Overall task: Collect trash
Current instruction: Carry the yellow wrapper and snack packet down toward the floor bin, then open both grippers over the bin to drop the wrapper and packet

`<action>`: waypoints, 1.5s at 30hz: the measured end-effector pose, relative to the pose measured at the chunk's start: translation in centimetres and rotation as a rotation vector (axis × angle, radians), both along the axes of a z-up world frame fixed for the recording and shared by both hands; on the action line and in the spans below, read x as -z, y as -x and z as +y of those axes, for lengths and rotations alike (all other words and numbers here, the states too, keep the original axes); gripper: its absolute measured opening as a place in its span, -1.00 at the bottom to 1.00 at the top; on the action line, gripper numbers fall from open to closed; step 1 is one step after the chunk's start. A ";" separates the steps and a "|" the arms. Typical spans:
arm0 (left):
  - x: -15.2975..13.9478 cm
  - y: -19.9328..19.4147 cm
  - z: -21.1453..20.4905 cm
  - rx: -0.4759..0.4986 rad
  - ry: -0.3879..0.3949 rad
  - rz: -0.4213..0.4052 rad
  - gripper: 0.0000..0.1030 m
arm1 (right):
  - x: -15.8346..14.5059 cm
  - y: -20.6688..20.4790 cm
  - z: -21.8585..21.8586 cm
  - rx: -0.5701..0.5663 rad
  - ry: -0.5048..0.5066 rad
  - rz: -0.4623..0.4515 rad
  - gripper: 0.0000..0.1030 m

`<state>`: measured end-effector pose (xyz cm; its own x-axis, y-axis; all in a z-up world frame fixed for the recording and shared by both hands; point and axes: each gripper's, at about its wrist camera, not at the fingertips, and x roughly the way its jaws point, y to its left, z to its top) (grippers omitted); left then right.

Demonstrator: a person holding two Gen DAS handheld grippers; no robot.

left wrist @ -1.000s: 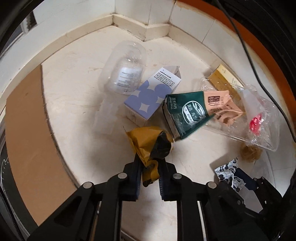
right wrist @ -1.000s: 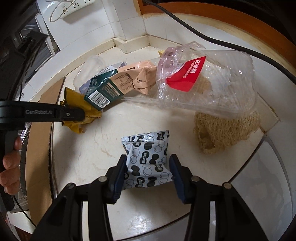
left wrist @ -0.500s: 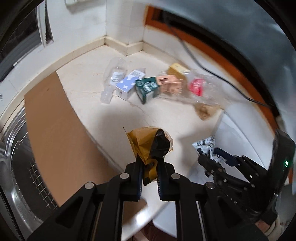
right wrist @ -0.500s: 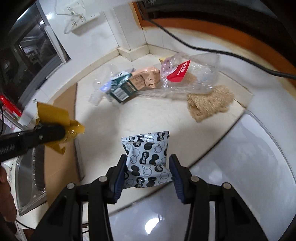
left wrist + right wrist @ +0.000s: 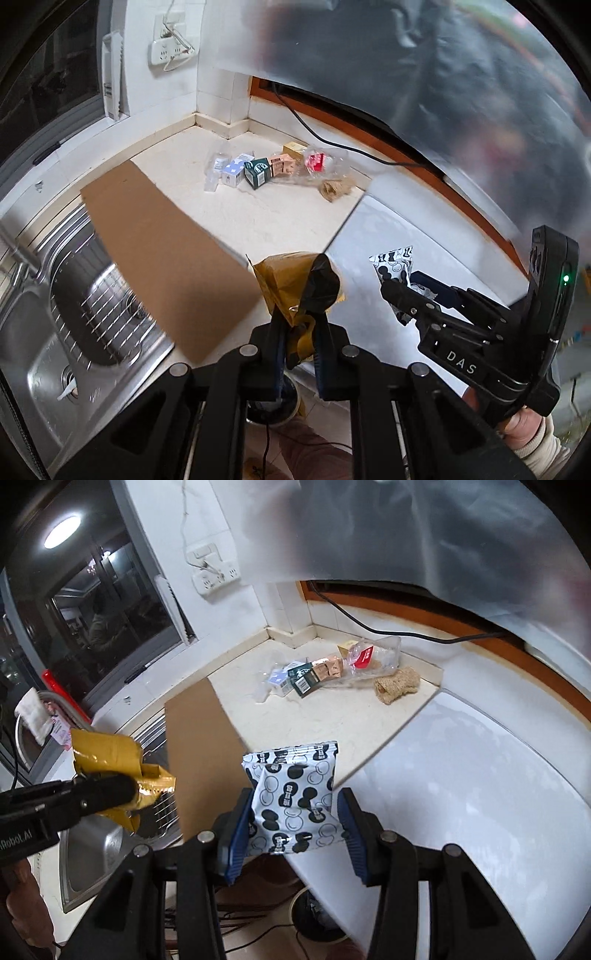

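Both grippers have lifted up and back from the pale stone table [image 5: 280, 218], so the trash pile in its far corner now looks small. A brown cardboard sheet [image 5: 162, 254] overhangs the steel sink [image 5: 55, 332] at the table's left edge. The right gripper [image 5: 293, 825], fingers partly open, clamps a white packet with black blobs [image 5: 293, 797]. The left gripper [image 5: 299, 343], fingers nearly closed, pinches a crumpled yellow-and-black wrapper [image 5: 295, 284].

Pale stone worktop [image 5: 325, 716] lay bare along its front edge. Cartons and clear plastic packaging [image 5: 325, 670] crowded the back corner; flat brown cardboard sheet [image 5: 201, 738] overlapped the left edge.
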<state>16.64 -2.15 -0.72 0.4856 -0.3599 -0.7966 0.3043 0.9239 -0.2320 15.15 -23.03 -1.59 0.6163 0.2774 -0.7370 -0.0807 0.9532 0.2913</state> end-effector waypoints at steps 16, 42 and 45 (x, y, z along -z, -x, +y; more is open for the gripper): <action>7.9 13.3 3.7 -0.030 -0.072 -0.031 -0.80 | 5.7 15.5 6.1 -0.028 0.117 0.026 -0.11; 52.8 8.3 -0.4 -0.187 -0.250 0.287 -0.63 | 50.3 10.1 6.1 -0.180 0.126 0.489 -0.09; 55.4 7.4 -0.6 -0.179 -0.249 0.322 -0.24 | 53.1 9.1 6.1 -0.202 0.116 0.527 -0.08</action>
